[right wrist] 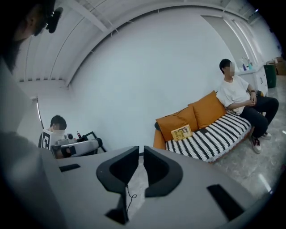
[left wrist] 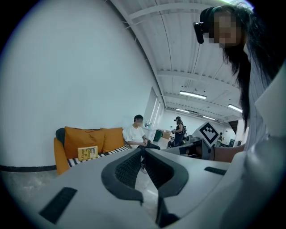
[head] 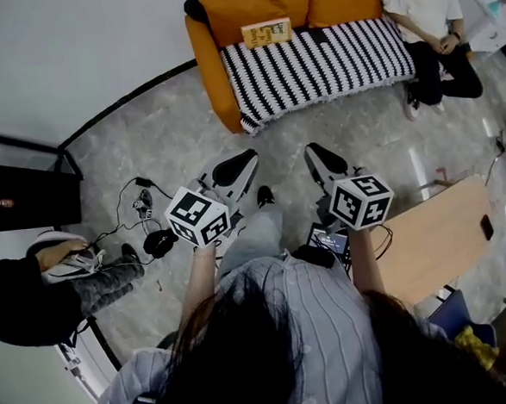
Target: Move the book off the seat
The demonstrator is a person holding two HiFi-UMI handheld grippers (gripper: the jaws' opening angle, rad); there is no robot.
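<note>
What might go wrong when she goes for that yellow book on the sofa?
The book stands propped against an orange cushion, so a nudge may tip it flat onto the striped cover, where it would be harder to pinch. Both the left hand-held gripper and the right hand-held gripper are shut and must open first. Loose cables lie on the floor near her feet, a possible trip.

Book (head: pixel 266 33): yellow cover w/ dark print, closed, front facing me. It's standing on its bottom edge, approx upright, tipped back a bit vs the orange back cushion (head: pixel 255 5). It sits on the blk/white striped seat (head: pixel 330 62), at the seat's left end by the orange armrest, far across the floor from where I stand.
</note>
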